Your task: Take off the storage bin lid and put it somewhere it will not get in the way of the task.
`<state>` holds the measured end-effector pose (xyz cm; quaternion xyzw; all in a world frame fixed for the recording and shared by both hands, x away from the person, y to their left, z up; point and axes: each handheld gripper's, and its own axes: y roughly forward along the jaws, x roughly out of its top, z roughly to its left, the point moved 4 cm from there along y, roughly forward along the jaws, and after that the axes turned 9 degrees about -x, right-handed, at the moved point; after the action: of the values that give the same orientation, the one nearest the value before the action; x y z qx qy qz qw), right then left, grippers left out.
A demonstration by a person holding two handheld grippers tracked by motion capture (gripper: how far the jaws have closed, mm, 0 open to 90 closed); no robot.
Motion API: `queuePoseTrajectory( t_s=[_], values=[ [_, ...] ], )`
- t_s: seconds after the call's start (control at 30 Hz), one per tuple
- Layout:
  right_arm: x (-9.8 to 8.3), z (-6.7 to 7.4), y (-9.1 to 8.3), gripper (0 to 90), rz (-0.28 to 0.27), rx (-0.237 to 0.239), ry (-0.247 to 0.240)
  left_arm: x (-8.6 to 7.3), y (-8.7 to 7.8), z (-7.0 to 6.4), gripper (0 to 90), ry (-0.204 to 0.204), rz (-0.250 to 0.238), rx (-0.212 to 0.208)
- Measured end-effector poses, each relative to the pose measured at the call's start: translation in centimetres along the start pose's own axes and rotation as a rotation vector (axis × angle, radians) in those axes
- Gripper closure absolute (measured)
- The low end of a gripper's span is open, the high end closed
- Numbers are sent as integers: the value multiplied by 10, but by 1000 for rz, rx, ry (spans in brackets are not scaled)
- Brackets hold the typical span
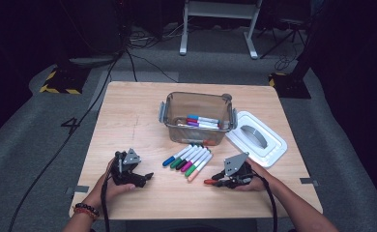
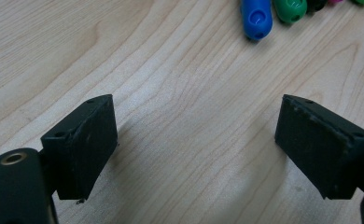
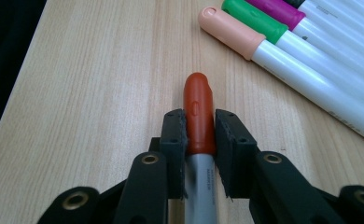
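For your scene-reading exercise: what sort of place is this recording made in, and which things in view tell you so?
Probably a lab or studio set up for recording, not a home. A lone wooden table stands on grey carpet, black cables trail across the floor, and yellow-and-black hazard tape marks a stand's base in the dark surroundings.

We read very little here. On the grey barrel of the orange-capped marker, a short line of small dark print runs lengthwise; it looks like the word "MARKER", with the letters before it too small to make out. On the grey floor left of the table, we see a large dark figure "4". The white barrels of the markers lying on the table carry faint print at the picture's edge, which we cannot read.
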<state>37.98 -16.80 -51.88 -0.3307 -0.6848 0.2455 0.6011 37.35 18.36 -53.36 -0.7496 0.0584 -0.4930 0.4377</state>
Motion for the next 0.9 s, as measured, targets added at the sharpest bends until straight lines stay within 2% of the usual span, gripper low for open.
queuePoseTrajectory(
  t_s=[0.13, 0.23, 0.6, 0.9],
  values=[
    [0, 1, -1, 745, 1, -10, 0, 0, 0, 0, 133, 0, 0, 0],
    [1, 1, -4, 746, -19, -14, 17, 0, 0, 0, 133, 0, 0, 0],
    [11, -10, -34, 747, -132, -120, 91, 0, 0, 0, 133, 0, 0, 0],
    [19, -19, -63, 747, -213, -204, 128, 0, 0, 0, 133, 0, 0, 0]
  ],
)
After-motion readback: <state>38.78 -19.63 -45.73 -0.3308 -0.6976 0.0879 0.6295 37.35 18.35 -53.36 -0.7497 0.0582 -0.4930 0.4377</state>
